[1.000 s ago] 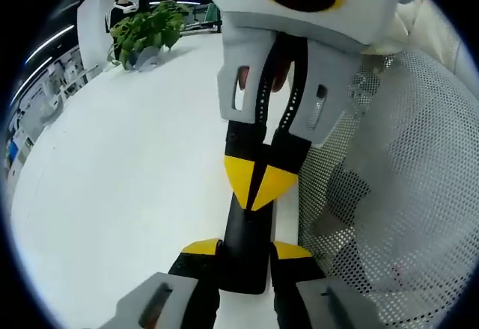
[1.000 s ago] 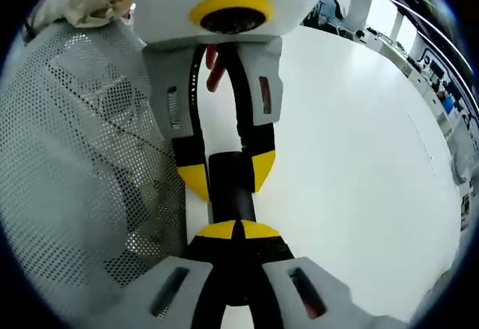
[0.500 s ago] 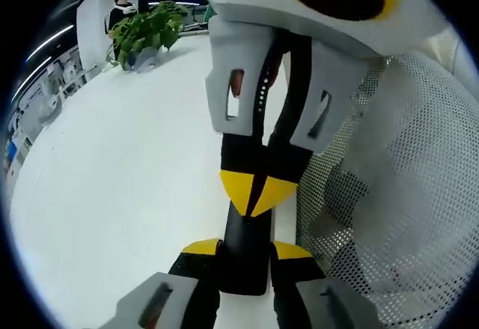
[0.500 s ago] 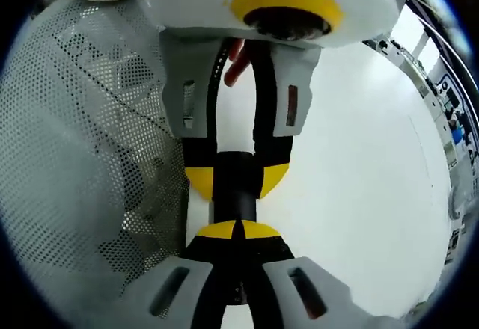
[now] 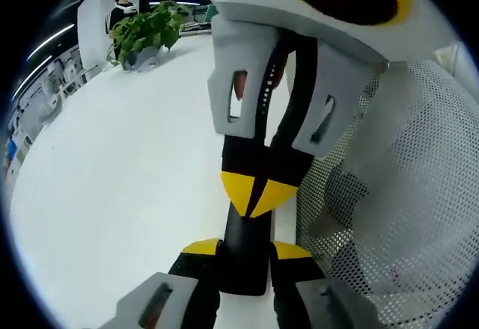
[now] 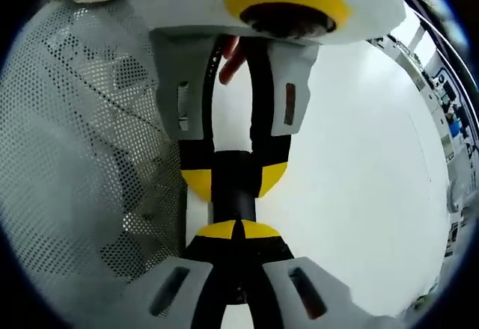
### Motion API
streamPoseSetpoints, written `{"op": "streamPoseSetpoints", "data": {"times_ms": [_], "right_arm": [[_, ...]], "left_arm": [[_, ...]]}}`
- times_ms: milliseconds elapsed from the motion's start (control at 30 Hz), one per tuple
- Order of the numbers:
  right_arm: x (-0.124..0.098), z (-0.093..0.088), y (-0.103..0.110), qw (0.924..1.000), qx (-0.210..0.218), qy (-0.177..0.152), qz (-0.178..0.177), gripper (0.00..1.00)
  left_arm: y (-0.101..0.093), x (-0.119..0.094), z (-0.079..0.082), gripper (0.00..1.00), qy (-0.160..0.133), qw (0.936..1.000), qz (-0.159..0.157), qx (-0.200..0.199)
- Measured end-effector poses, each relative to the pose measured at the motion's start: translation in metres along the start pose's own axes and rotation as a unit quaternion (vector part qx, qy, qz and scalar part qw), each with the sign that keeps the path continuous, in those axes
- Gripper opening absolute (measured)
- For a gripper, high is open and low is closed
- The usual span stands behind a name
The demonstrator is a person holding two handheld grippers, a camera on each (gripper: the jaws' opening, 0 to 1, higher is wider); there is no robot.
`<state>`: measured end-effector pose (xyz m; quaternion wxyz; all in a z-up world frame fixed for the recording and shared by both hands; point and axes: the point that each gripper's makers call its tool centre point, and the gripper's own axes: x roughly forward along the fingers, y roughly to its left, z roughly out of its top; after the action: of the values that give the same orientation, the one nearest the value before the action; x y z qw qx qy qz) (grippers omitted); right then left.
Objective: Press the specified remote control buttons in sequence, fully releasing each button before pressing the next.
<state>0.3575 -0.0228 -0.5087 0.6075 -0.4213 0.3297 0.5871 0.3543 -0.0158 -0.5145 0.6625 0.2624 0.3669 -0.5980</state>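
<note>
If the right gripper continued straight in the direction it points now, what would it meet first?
The black remote. The shut right gripper seems to be right against it, though actual contact is hard to judge. Just beyond, the left gripper holds that remote.

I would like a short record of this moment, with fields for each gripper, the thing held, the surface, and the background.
left gripper: jaws clamped on the two sides of the remote's near end
right gripper: jaws shut, yellow tips pressing down on the remote
remote: black, slim, lying lengthwise between the two grippers, which face each other
table: white, bare around the remote
mesh fabric: white, perforated, beside the remote
plant: green, at the table's far edge
buttons: hidden, cannot tell which is pressed
</note>
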Motion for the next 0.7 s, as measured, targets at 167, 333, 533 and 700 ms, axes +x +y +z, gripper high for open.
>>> {"op": "streamPoseSetpoints", "data": {"times_ms": [167, 333, 533, 700], "right_arm": [[-0.0023, -0.0002, 0.0020, 0.9994, -0.004, -0.029, -0.021, 0.00], [-0.0015, -0.0002, 0.0007, 0.9996, 0.008, -0.024, -0.015, 0.00], [-0.0025, -0.0003, 0.0011, 0.9961, 0.073, -0.050, -0.004, 0.00], [-0.0026, -0.0001, 0.0003, 0.9940, 0.092, -0.060, 0.001, 0.00]], "left_arm": [[0.0002, 0.0001, 0.0002, 0.25, 0.001, 1.0000, 0.000, 0.002], [0.0003, 0.0002, 0.0004, 0.25, 0.000, 1.0000, 0.001, 0.000], [-0.0003, 0.0006, 0.0002, 0.25, -0.001, 1.0000, 0.001, 0.000], [-0.0005, 0.0006, 0.0002, 0.25, -0.001, 1.0000, 0.001, -0.001]]}}
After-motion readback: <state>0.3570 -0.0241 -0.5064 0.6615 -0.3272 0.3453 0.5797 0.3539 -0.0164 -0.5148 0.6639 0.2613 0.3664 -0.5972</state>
